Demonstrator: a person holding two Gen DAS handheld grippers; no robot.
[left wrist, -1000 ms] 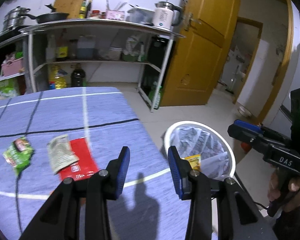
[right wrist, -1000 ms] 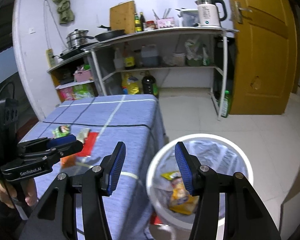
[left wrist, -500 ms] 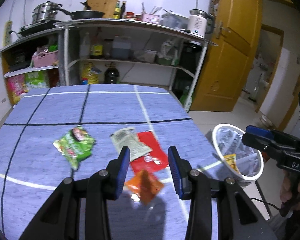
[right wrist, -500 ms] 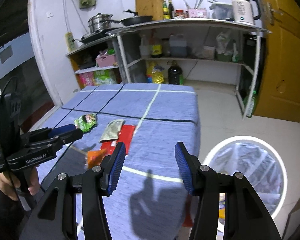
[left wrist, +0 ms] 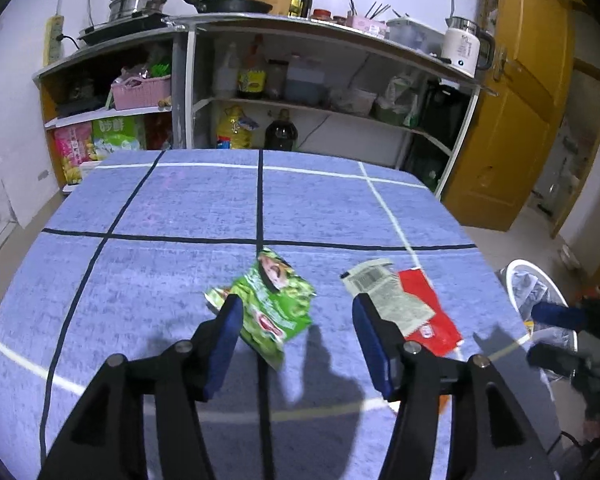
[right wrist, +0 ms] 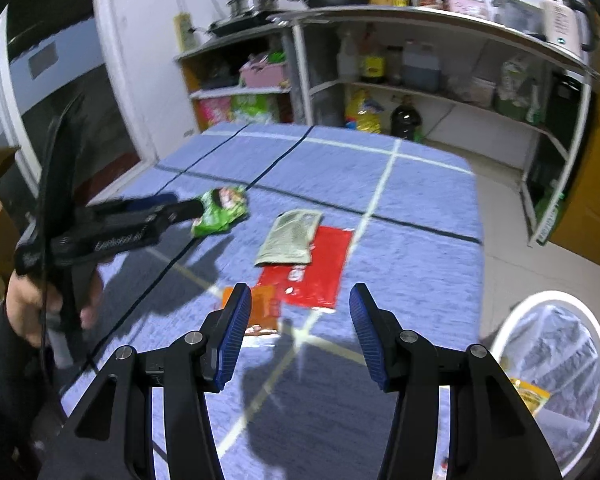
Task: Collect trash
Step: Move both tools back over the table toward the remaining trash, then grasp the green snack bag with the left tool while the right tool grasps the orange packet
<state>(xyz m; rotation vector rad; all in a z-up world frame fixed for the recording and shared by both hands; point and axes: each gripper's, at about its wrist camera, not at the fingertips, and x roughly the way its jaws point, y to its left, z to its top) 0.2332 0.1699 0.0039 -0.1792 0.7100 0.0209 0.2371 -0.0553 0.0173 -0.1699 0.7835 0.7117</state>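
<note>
A green snack wrapper lies on the blue tablecloth; my open left gripper hovers just over its near side. A grey-green packet overlaps a red packet to its right. In the right wrist view the green wrapper, grey-green packet, red packet and an orange wrapper lie ahead of my open, empty right gripper. The left gripper shows there beside the green wrapper. The white bin holds a yellow wrapper.
The table's right edge drops to the tiled floor where the lined bin stands. Metal shelves with bottles, pans and a kettle stand behind the table. A yellow door is at the right.
Both grippers swung left from the bin side toward the table. The left gripper now hangs over the green wrapper; the right faces the orange and red packets. Both stayed open.
</note>
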